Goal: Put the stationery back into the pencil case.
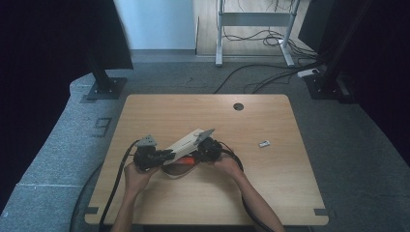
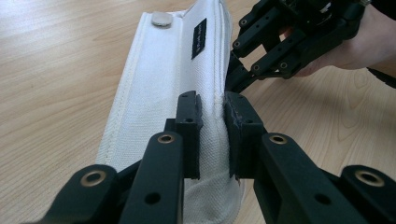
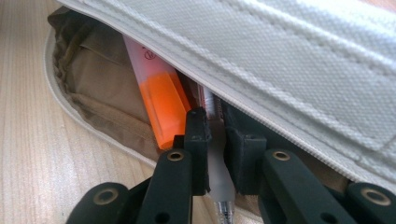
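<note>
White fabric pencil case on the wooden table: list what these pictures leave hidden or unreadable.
- White fabric pencil case: the print on its black label, left gripper view, is too small to read.
- Translucent clear pen in the right gripper: its far end is hidden under the case flap, right gripper view.
- Orange highlighter: its lower end is hidden behind a jaw.
- Small silver object on the table, high view: too small to identify.

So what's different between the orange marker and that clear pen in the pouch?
The orange marker is thick with a bright orange section; the clear pen is slim and frosted.
The marker lies loose inside the white pouch, untouched; the pen is pinched in the right claw and sticks out of the opening.
Both lie lengthwise, side by side, under the pouch's flap.
</note>
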Tool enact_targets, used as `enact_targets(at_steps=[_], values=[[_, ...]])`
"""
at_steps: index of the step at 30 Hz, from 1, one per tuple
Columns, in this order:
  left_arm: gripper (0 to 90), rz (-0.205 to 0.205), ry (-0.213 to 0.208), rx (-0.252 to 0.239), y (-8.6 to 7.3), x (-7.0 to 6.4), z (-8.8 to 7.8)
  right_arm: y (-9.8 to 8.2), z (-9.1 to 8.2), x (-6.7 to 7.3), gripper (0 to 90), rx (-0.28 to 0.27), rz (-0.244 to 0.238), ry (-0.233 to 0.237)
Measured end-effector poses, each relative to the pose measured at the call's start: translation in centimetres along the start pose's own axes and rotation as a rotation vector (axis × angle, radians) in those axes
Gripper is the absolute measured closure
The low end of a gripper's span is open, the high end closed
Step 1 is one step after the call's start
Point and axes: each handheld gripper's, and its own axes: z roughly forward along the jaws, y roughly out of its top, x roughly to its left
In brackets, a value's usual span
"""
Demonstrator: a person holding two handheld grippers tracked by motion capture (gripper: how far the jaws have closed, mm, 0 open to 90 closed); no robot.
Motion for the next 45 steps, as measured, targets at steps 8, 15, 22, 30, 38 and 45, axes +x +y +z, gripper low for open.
enact_targets(at_steps=[8, 15, 22, 30, 38, 45], values=[[76.8, -0.001, -0.003, 0.0, 0.0, 0.0, 0.0, -0.5, -0.8, -0.3, 67.4, -0.012, 0.021, -0.017], [76.8, 0.0, -0.004, 0.001, 0.0, 0.0, 0.0, -2.0, -2.4, -0.8, 66.4, -0.007, 0.051, -0.043], [76.7, -0.001, -0.006, 0.001, 0.0, 0.1, 0.1, -3.3, -3.0, -1.3, 72.8, 0.025, 0.057, -0.054], [76.6, 0.0, -0.008, 0.003, 0.0, 0.0, 0.1, -2.9, -2.7, -1.6, 76.7, 0.027, 0.054, -0.07], [76.6, 0.001, -0.009, 0.003, 0.0, 0.0, 0.1, -2.0, -2.1, -1.9, 76.0, 0.034, 0.047, -0.094], [76.5, 0.001, -0.014, 0.003, -0.1, 0.1, 0.2, -2.4, -2.5, -1.8, 62.7, 0.042, 0.049, -0.077]])
